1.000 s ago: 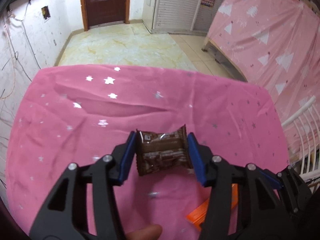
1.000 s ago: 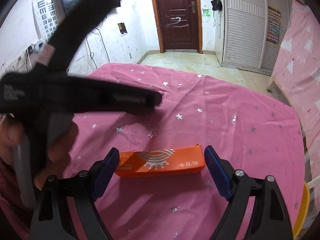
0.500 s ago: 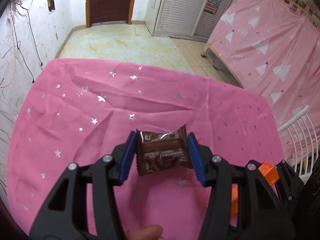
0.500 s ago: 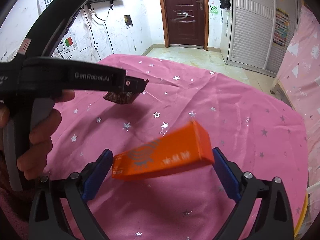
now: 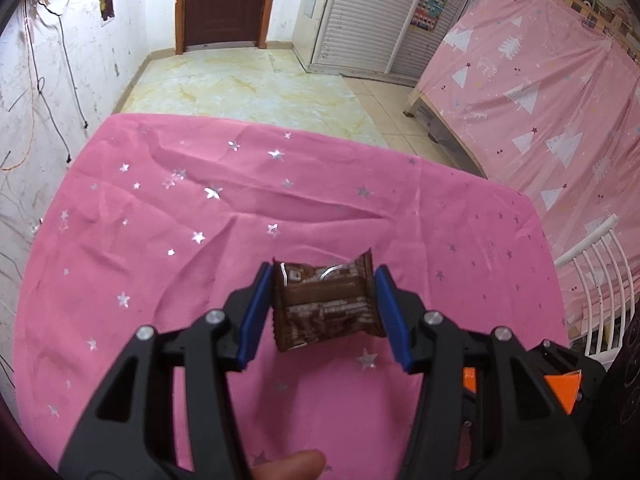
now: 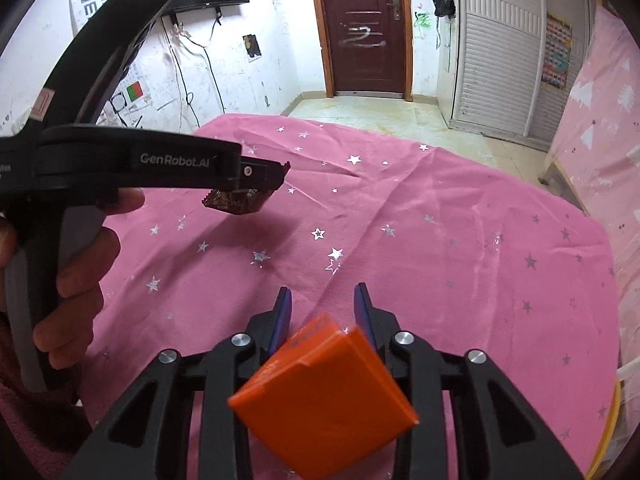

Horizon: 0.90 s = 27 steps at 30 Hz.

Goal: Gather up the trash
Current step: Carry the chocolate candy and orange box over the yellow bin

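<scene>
My left gripper is shut on a brown snack wrapper and holds it above the pink star-print tablecloth. In the right wrist view the left gripper shows at the upper left with the wrapper hanging under it. My right gripper is shut on an orange box; the box has swung end-on toward the camera and sticks out behind the fingers. An orange corner of that box shows at the lower right of the left wrist view.
The pink cloth covers the whole table. A yellow rim shows past the table's right edge. A white rack stands to the right. A pink-covered bed and a brown door lie beyond.
Both grippers have risen above the table. The right gripper's jaws have come closer together and the orange box has turned from lying crosswise to pointing end-on at the camera.
</scene>
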### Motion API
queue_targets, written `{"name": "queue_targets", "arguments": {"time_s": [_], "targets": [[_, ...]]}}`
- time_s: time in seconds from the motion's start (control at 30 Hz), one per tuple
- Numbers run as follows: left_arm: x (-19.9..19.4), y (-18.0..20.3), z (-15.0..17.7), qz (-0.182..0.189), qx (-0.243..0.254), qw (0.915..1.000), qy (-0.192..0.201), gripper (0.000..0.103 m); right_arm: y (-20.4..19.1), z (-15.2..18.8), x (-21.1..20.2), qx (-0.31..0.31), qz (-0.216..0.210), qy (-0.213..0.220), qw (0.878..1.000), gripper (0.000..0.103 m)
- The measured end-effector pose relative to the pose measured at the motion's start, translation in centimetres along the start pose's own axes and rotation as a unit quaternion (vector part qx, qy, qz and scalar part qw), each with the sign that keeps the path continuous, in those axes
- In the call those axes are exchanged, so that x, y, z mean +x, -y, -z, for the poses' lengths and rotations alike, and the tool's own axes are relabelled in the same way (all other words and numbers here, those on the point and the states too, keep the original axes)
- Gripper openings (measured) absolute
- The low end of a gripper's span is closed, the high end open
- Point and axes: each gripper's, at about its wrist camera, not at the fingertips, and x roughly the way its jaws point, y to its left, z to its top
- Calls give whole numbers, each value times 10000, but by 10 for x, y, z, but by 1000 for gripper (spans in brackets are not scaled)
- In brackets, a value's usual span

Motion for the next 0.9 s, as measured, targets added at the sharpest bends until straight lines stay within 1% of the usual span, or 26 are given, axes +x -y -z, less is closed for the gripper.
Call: {"name": "queue_targets", "arguments": {"time_s": [0.2,0.37,0.67,0.9], "targets": [[-2,2,0,-5,41,10000,19,50,8,0,-11,99,40,169,9998,25],[-7,16,0,0,192,9998,67,50,18,3,-27,224,103,352,9991,25],[-11,54,2,-21,503,9987,102,50,45,13,-56,526,211,645,9963,25],[-12,85,4,-7,782,9969,113,50,78,21,-84,864,371,944,9911,25]]}}
